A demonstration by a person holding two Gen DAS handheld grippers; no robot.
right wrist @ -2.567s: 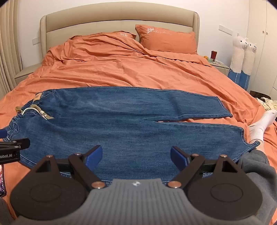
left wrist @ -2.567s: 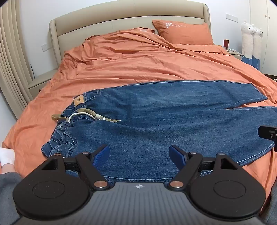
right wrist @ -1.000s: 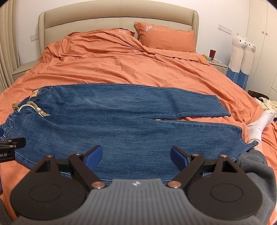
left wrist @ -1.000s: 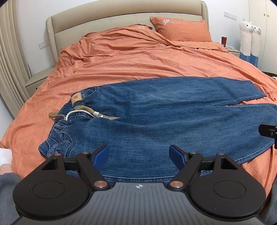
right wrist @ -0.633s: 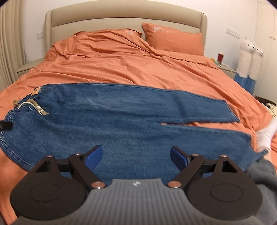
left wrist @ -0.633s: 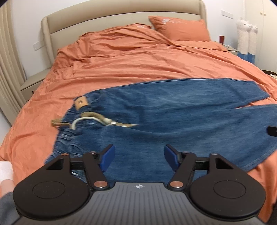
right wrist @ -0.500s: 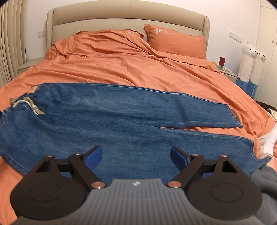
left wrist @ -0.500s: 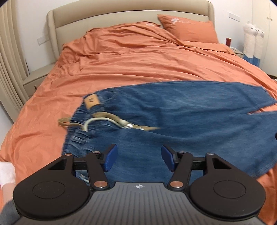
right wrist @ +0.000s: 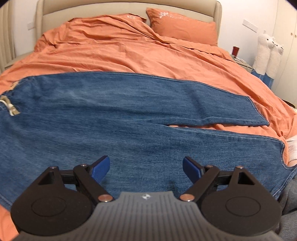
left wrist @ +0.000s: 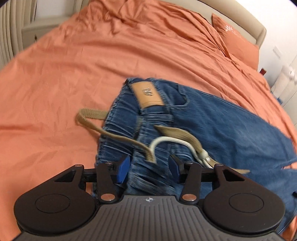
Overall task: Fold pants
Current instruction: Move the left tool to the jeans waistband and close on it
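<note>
Blue jeans [right wrist: 118, 115] lie flat across an orange bed, waistband to the left, both legs running right. In the left wrist view the bunched waistband [left wrist: 141, 118] with a tan leather patch [left wrist: 147, 94], a tan belt [left wrist: 115, 137] and a white cord [left wrist: 172, 141] is close in front. My left gripper [left wrist: 148, 167] is open, its jaws partly narrowed, straddling the near waistband edge and belt end. My right gripper [right wrist: 145, 168] is wide open and empty, just above the near leg's thigh area.
The orange duvet [right wrist: 130, 50] covers the whole bed, with an orange pillow [right wrist: 183, 27] and a beige headboard [right wrist: 130, 9] at the far end. Two white plush alpacas [right wrist: 269, 53] stand at the right by a nightstand. A white-socked foot [right wrist: 292, 148] is at the right edge.
My left gripper has moved left and down onto the waistband, and its jaws have narrowed. My right gripper has dropped closer to the near leg and stays wide open.
</note>
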